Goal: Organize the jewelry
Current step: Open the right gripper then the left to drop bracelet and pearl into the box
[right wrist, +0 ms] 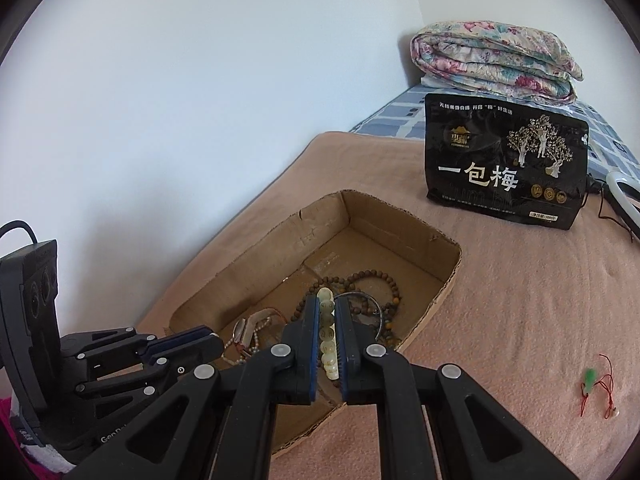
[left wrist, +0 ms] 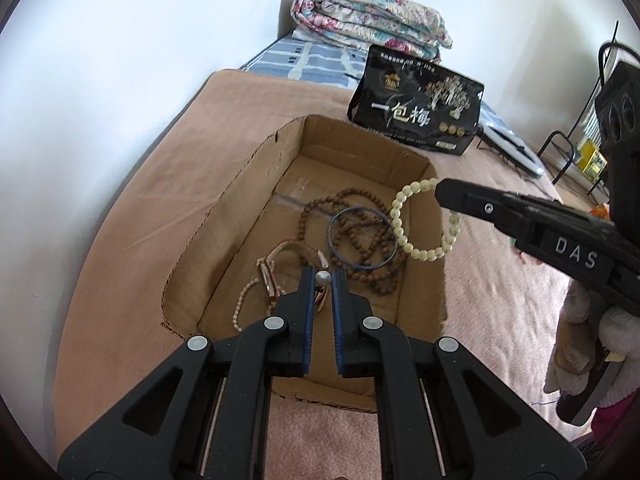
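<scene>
An open cardboard box [left wrist: 248, 200] [right wrist: 392, 224] lies on a pink blanket. Inside it are a brown bead necklace [left wrist: 374, 280] [right wrist: 376, 274], a blue bangle [left wrist: 329, 236], a rose-gold watch [left wrist: 268, 276] and a small pearl bracelet [left wrist: 240, 304]. My left gripper [left wrist: 322, 274] [right wrist: 216, 340] hangs over the box's near end, shut on a small piece with a pearl-like bead [left wrist: 322, 277]. My right gripper [left wrist: 440, 192] [right wrist: 326, 300] is shut on a pale bead bracelet [left wrist: 400, 232] [right wrist: 326, 320], which dangles over the box's right wall.
A black snack bag [left wrist: 416, 108] [right wrist: 504, 164] stands behind the box, with a folded floral quilt [left wrist: 368, 20] beyond it. A green pendant on red cord [right wrist: 592, 380] lies on the blanket to the right. A gloved hand [left wrist: 580, 344] holds the right gripper.
</scene>
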